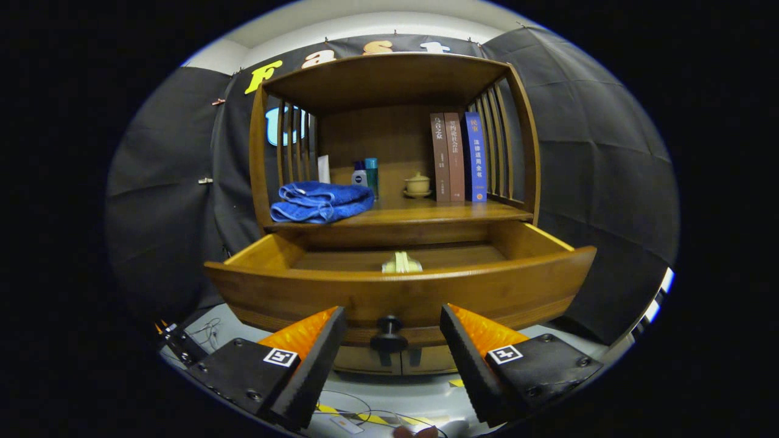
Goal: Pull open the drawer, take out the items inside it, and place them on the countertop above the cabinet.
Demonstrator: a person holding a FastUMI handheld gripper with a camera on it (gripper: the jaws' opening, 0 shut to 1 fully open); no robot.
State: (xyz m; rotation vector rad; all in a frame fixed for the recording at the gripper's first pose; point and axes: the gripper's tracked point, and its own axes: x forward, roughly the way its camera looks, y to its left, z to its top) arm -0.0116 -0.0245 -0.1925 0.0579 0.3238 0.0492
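Left of centre, a blue towel [321,202] lies on the countertop [426,213]. The drawer [398,292] stands pulled out, a pale item [401,263] mid-frame inside. At the bottom, the gripper [392,340] is wide and empty, flanking the knob [389,334], likely just let go.

Black cloth wall [584,158] drapes round the booth, pale ceiling [365,18] at twelve o'clock. Wooden cabinet [389,79] stands centre; grey floor [389,389] at six o'clock, cables [210,331] trailing at eight.

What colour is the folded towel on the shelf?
Blue. The towel shows best in the gripper view, above the open drawer.
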